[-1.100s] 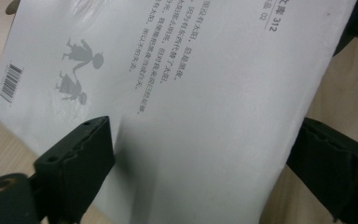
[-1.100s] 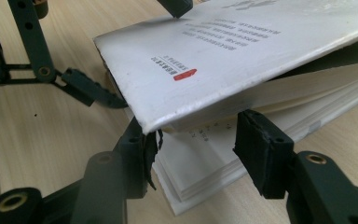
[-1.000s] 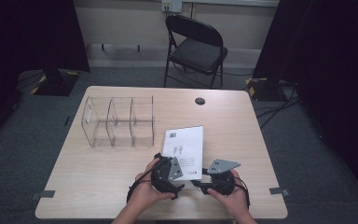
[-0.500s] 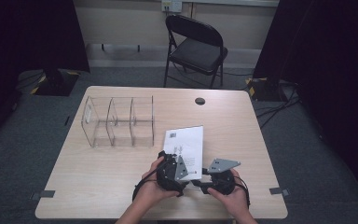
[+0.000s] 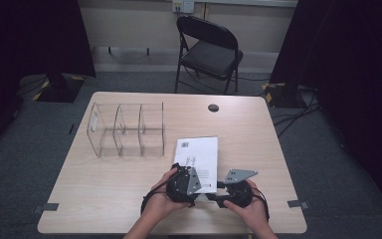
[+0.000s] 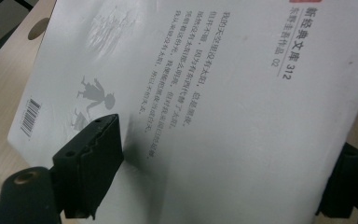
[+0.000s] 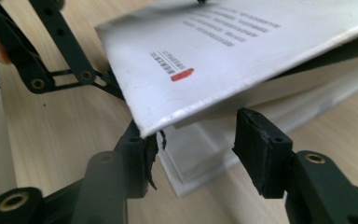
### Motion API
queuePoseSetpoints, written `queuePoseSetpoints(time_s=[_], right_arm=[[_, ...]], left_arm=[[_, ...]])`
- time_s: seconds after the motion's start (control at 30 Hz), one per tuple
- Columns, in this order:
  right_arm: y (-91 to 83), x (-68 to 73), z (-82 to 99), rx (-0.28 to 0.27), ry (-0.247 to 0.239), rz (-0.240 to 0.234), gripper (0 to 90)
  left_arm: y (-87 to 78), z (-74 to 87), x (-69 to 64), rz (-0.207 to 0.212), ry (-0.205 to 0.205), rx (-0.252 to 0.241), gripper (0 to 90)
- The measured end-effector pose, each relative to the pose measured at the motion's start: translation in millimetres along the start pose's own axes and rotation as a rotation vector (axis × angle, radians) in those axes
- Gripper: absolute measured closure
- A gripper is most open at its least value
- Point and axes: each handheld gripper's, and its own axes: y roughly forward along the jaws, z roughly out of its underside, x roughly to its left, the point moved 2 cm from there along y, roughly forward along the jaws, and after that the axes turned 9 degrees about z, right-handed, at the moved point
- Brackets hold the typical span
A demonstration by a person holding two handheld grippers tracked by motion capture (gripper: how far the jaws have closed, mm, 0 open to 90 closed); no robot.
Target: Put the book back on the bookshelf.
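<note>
On table near edge | book long axis away from person | left gripper jaws closing on cover | right gripper jaws released

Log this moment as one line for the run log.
book: cover lifted at near edge | left gripper: jaws just closing over cover | right gripper: open, jaws astride book corner | clear organizer: untouched
</note>
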Motion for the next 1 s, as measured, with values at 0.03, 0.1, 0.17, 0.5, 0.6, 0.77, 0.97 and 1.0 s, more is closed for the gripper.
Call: queuePoseSetpoints(time_s=[0.03,0.1,0.17,0.5,0.6,0.77,0.97,1.0], right_arm=[[0.0,0.0,0.0,0.0,0.0,0.0,47.9],[-0.8,-1.8,1.9,0.017,-0.004,0.042,48.2],[1.4,-4.7,4.0,0.028,-0.003,0.054,48.1],[12.4,-4.1,0.9,-0.017,-0.03,0.101,49.7],[8.5,-4.0,-0.7,-0.05,-0.003,0.083,50.2],[7.3,-2.8,-2.0,-0.061,0.008,0.079,50.3],[5.7,-3.6,-1.5,-0.067,0.019,0.063,50.2],[5.4,-3.6,-1.5,-0.069,0.019,0.06,50.2]], left_arm=[[0.0,0.0,0.0,0.0,0.0,0.0,15.2],[-0.5,0.2,0.6,0.005,-0.007,-0.006,15.2],[-1.8,0.2,1.5,0.009,-0.011,-0.007,15.3],[-2.4,0.2,1.9,0.015,-0.027,-0.028,13.2],[-1.2,1.1,3.0,0.015,-0.026,-0.052,10.8],[5.6,-2.2,1.9,0.001,-0.02,-0.022,0.0],[9.7,-3.0,3.8,-0.016,-0.014,-0.031,0.0],[8.6,-3.3,5.5,-0.03,-0.012,-0.025,3.6]])
